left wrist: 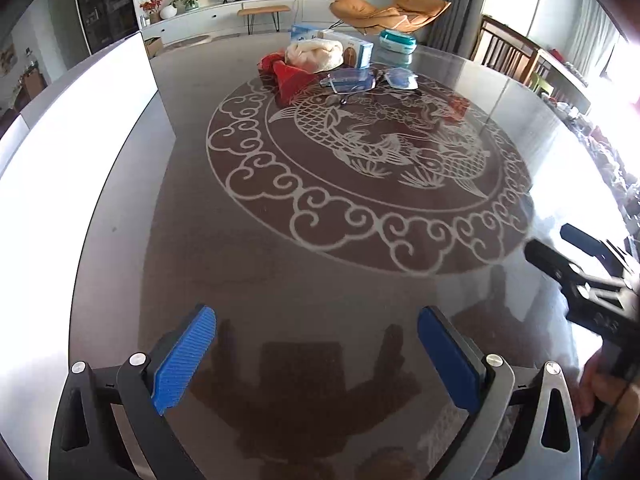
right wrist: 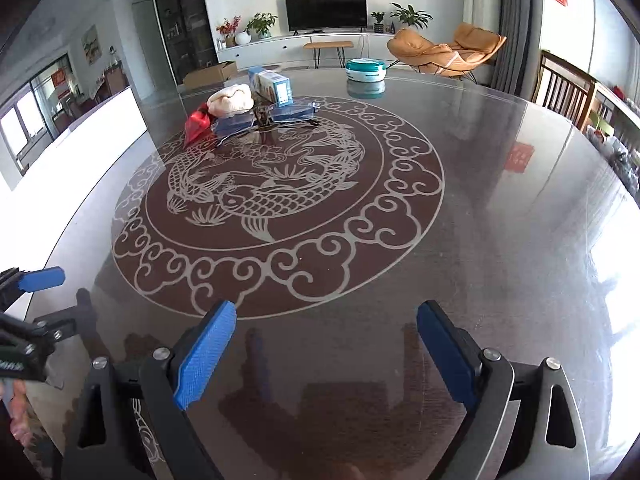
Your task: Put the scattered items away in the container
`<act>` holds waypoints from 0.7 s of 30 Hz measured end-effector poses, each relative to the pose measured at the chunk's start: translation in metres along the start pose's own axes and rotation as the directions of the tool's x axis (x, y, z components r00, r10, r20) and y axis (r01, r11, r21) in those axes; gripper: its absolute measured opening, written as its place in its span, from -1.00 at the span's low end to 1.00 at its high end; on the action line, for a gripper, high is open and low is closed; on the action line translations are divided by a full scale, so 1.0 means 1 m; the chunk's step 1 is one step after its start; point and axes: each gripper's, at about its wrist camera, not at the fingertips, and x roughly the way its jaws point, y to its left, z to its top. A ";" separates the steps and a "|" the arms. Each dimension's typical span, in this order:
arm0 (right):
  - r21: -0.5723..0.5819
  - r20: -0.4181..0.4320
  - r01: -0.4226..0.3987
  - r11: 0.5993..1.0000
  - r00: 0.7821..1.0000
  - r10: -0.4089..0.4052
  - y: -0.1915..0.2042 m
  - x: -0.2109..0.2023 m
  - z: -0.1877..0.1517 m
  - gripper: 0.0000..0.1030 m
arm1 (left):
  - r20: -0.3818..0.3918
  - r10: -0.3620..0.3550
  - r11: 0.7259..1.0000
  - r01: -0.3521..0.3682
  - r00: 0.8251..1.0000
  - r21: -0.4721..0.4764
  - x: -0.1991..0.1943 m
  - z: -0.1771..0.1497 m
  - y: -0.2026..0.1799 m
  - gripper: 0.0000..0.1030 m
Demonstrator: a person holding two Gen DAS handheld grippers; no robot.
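While both tongs hover released and empty over the near side of the dark glossy surface [right wrist: 500, 184], the scattered items sit clustered at the far side: a red cloth [right wrist: 198, 124], a cream bundle [right wrist: 231, 100], a small blue box [right wrist: 274, 87] and glasses [right wrist: 264, 122]. A teal round container [right wrist: 367, 69] stands apart to their right, near the far edge. The left tongs [left wrist: 316, 354] and right tongs [right wrist: 326, 354] seem spread ready for reaching. Wide bare room lies between; a white wall [left wrist: 80, 128] borders the left edge.
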 end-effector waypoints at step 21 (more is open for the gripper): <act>0.032 -0.021 0.005 0.999 1.000 -0.005 -0.003 0.007 -0.001 0.81 | 0.008 0.054 0.998 -0.054 0.999 -0.012 0.057 0.089 0.017 1.00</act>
